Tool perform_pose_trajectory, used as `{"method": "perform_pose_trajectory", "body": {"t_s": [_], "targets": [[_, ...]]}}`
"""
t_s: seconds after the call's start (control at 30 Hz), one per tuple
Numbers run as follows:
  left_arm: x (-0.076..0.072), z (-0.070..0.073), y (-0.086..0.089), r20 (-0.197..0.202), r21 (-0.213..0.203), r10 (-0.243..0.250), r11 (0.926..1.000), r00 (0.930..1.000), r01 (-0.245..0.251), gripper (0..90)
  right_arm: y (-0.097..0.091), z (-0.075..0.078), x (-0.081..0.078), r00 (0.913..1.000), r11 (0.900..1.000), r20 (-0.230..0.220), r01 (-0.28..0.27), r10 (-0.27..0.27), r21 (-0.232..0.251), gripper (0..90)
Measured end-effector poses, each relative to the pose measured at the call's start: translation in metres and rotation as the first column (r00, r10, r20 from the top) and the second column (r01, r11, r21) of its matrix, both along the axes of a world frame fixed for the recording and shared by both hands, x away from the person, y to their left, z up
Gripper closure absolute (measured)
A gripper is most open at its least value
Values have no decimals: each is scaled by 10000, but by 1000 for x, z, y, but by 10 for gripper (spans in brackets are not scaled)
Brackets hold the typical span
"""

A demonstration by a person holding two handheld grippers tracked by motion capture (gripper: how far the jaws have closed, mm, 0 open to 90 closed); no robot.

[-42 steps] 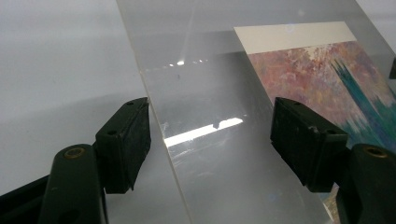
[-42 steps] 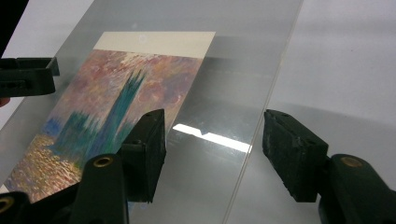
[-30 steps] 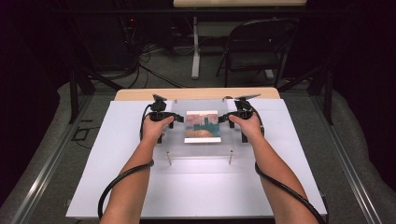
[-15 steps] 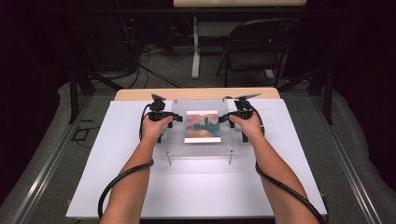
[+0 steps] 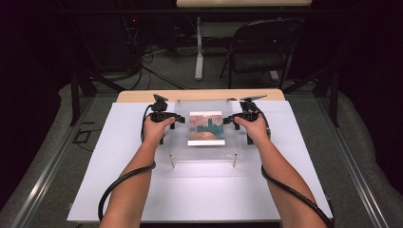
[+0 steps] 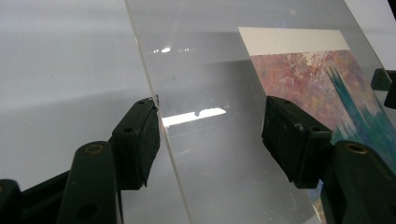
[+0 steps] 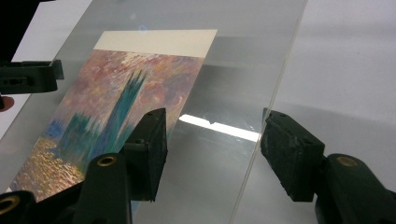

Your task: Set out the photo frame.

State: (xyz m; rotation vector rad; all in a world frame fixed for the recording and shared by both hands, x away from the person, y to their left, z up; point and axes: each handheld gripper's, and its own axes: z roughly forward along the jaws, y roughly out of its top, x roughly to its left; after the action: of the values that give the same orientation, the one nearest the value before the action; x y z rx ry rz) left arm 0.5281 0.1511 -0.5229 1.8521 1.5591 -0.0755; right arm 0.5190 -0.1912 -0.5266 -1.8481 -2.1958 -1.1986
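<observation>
A clear plastic sheet (image 5: 204,153) rests on short pegs (image 5: 172,161) above the white board, and a painted print (image 5: 206,127) of a teal tower and pink sky lies under it. My left gripper (image 5: 177,119) is at the sheet's left edge and my right gripper (image 5: 227,119) is at its right edge. In the left gripper view the jaws (image 6: 212,140) stand open astride the sheet's edge (image 6: 163,140). The right gripper (image 7: 212,149) straddles the sheet's other edge (image 7: 261,140) the same way. Both pairs of jaws have just been closing, and their pads stand off the plastic.
The white board (image 5: 190,194) covers a wooden table (image 5: 199,95) and has bare room in front of the sheet. A folding chair (image 5: 266,47) and floor cables lie beyond the table. Black cables trail from both grippers past the person's forearms.
</observation>
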Motion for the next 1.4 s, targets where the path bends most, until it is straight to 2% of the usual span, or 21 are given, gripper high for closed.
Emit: {"method": "perform_pose_trajectory", "body": {"t_s": [0.07,0.23,0.43,0.83,1.07,1.4], "targets": [[0,2,1,15,-1,-51,10000,10000,51,387,0,1,0,10000,10000,-21,-35,35,-24,413],[-3,8,2,127,-49,-70,10000,9999,71,402,0,8,-3,9994,9995,245,-221,226,-208,414],[-7,16,3,296,88,-232,9997,9993,230,411,0,15,-7,9979,9987,526,-362,381,-363,416],[-13,30,6,498,67,-363,9993,9981,361,462,1,29,-15,9966,9972,687,-405,448,-626,434],[-19,40,8,684,-10,-491,9988,9965,493,494,0,41,-23,9924,9929,918,-736,822,-933,447],[-27,52,10,906,76,-689,9976,9935,685,521,-3,51,-33,9875,9905,1208,-886,1011,-1049,470]]}}
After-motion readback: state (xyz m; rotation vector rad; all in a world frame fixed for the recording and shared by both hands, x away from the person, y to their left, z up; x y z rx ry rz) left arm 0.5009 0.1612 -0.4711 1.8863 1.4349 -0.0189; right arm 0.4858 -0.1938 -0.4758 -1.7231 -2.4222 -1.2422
